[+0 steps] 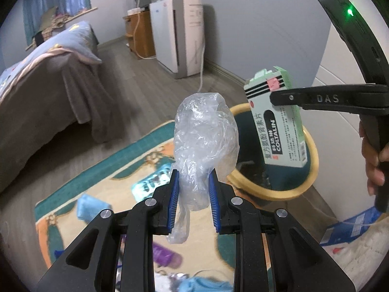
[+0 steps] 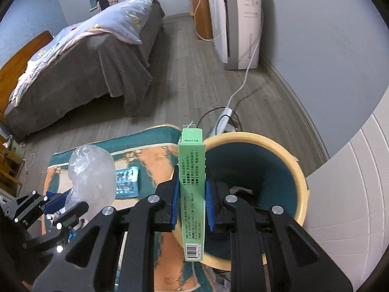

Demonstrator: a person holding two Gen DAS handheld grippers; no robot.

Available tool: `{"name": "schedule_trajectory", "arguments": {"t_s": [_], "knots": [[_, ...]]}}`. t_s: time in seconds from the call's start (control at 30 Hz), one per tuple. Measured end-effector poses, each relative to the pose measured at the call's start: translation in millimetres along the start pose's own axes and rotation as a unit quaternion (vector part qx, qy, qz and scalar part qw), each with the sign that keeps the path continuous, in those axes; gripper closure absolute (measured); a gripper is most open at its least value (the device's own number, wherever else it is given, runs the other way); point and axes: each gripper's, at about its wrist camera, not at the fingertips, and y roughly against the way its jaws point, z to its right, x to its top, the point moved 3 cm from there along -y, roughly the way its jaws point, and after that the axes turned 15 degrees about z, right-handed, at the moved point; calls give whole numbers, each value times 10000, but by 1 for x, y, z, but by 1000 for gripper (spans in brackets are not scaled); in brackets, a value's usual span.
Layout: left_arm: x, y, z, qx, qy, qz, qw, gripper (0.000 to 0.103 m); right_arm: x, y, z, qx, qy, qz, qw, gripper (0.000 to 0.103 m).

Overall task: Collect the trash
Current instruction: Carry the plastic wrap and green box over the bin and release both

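**Both tools loaded and near the bin: a limp bag and a stiff carton**

Left wrist view: the left tool [image 1: 193, 199] was nearly closed on a crumpled clear plastic bag [image 1: 205, 136], its blue pads [image 1: 174, 200] pinching the bag's gathered lower part while the puffed bulk stood above them and a loose tail hung below. The bag looked almost weightless, soft and slippery; I judged that a grip on the bunched neck, where layers stack up, would hold better than one on the airy top, which would simply collapse. Beyond it stood the yellow-rimmed bin [image 1: 313, 160] on the floor, past the edge of a patterned rug [image 1: 97, 177]. The right tool's finger crossed a green medicine box [image 1: 277, 121] held over the bin, a hand [image 1: 373, 155] on its handle.

Right wrist view: the right tool [image 2: 192, 199] was closed to a narrow gap on the medicine box, the pads [image 2: 209, 204] pressing its two broad faces around mid-length, its barcode end nearest the camera. The carton appeared light, stiff yet crushable; I judged that holding it across the flat faces near the middle kept it from pivoting. It hung over the bin's near rim [image 2: 301, 172], whose dark inside already held some scraps. The bag, in the left tool [image 2: 60, 202], was to the left over the rug, not yet above the bin.
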Motion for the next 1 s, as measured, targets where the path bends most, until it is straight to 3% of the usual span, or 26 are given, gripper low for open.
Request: {"name": "schedule_trajectory", "arguments": {"t_s": [0.57,0.87,0.9,0.97,1.0], "knots": [[-12,-49,60,-508,20,-445,9977,78,-15,-9,58,-620,-344,-311,9970,85],[2,-60,87,-665,-28,-39,9978,74,-13,-1,84,-1090,-685,-38,9917,85],[4,-59,89,-715,-38,54,9974,71,-12,0,85,-1123,-696,3,9912,84],[6,-57,91,-738,-97,200,9970,52,-11,-1,84,-1143,-739,48,9907,83],[5,-56,92,-726,-117,259,9970,33,-11,-1,84,-1135,-747,39,9907,76]]}}
